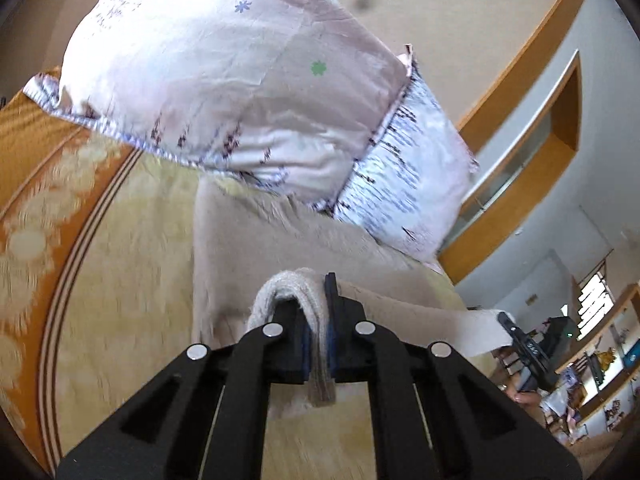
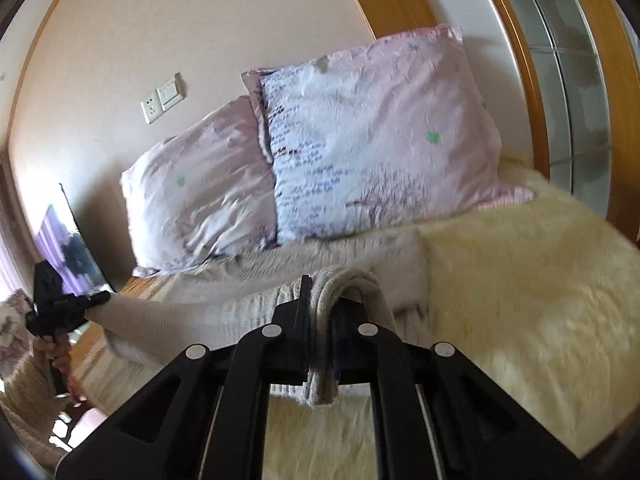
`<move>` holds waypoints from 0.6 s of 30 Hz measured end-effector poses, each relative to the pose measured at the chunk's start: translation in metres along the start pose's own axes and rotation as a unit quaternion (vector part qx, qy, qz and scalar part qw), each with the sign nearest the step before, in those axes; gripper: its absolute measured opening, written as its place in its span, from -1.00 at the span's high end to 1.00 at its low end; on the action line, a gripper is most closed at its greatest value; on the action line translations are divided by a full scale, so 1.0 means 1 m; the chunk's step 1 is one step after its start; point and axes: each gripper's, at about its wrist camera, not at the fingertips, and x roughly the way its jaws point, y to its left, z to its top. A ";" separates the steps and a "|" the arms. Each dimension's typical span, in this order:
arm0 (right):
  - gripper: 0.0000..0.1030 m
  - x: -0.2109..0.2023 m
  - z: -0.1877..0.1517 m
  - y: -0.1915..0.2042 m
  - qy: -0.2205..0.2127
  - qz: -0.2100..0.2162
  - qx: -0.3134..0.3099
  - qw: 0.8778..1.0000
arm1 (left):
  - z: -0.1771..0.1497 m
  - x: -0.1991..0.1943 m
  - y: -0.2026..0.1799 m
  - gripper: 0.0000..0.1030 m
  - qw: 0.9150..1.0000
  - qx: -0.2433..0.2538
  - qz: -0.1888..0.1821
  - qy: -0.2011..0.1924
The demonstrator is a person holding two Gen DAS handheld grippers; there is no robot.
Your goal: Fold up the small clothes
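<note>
Left gripper (image 1: 316,320): my jaws are pinched together on a thick folded edge of the beige garment (image 1: 248,240), which loops over one finger and hangs down between the pads. Right gripper (image 2: 320,320): same story, jaws clamped on another bunched edge of that garment, a rolled hem curling over the fingertip.

Garment is held up off the bed between my two grippers, stretched across; its far part trails down toward the pillows. From the left wrist view I can see the right gripper at the far end, nipping the cloth's corner. From the right wrist view the left gripper sits at the opposite end, cloth running to it, with the person's hand (image 2: 54,354) on its handle.

Below the cloth: pale yellow fluffy blanket (image 2: 520,300) covering the bed. Two pink patterned pillows (image 2: 376,140) lean against the wall, overlapping each other. Orange patterned bedspread (image 1: 36,216) shows at the blanket's edge. Wall switch and socket (image 2: 162,98) above the pillows
</note>
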 end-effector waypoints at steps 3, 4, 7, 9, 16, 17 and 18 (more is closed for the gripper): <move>0.86 0.011 0.012 -0.001 -0.008 -0.005 0.004 1.000 | 0.016 0.011 0.001 0.89 1.000 -0.005 0.007 -0.002; 0.86 0.014 0.016 -0.001 -0.010 -0.006 0.003 1.000 | 0.019 0.014 0.001 0.89 1.000 -0.006 0.008 -0.003; 0.86 0.026 0.026 0.000 -0.014 -0.011 -0.001 1.000 | 0.032 0.018 0.001 0.89 1.000 -0.005 0.010 -0.009; 0.86 0.030 0.029 0.001 -0.017 -0.013 -0.001 1.000 | 0.040 0.021 -0.001 0.89 1.000 0.000 0.011 -0.012; 0.86 0.040 0.036 -0.003 -0.036 -0.014 0.024 0.999 | 0.057 0.029 -0.004 0.89 1.000 0.006 0.008 -0.023; 0.86 0.043 0.034 -0.006 -0.033 -0.012 0.032 0.999 | 0.058 0.034 -0.002 0.89 1.000 0.004 0.010 -0.019; 0.86 0.047 0.034 -0.008 -0.031 -0.013 0.034 0.999 | 0.058 0.037 0.000 0.89 1.000 0.003 0.012 -0.015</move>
